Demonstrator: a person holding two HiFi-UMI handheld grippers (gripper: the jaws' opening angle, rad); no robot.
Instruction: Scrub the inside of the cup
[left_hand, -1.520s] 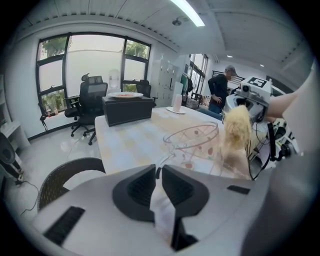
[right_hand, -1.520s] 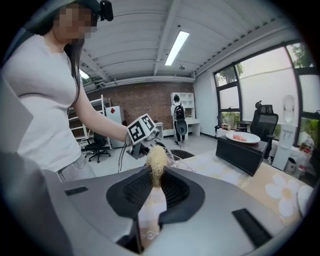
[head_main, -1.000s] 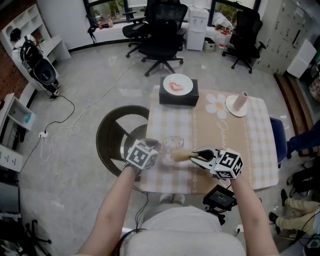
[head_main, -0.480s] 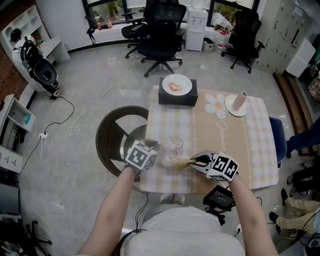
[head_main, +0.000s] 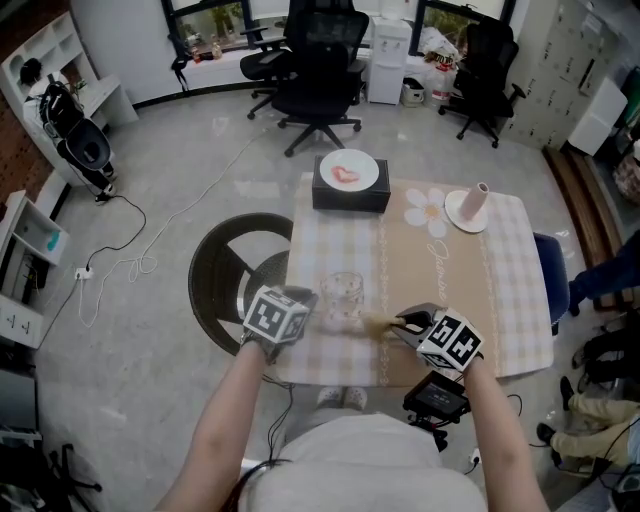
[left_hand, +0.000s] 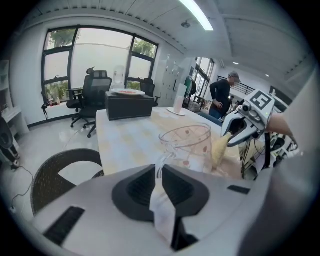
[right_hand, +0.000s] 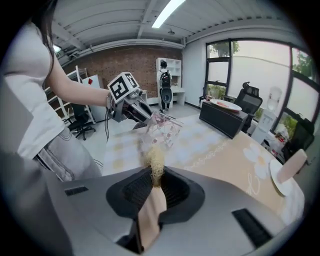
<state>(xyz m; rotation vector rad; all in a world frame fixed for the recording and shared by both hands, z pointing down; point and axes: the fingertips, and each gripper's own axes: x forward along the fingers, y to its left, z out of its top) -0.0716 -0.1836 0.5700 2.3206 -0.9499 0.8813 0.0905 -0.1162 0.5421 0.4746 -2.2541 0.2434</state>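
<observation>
With the left gripper (left_hand: 161, 176) clamped on the cup (head_main: 343, 293) at the table's (head_main: 440, 262) near edge and the right gripper (right_hand: 155, 184) pinching the brush (right_hand: 155, 161) just outside it, scrubbing looked not yet begun.

The clear glass cup (head_main: 343, 293) stands on the checked-cloth square table (head_main: 450, 290) near its front edge. Behind the cup lies the black rectangular box (head_main: 350, 201). Behind and right of the cup is the white round saucer (head_main: 455, 209), and just right of it the pale fibre brush (head_main: 378, 322).
</observation>
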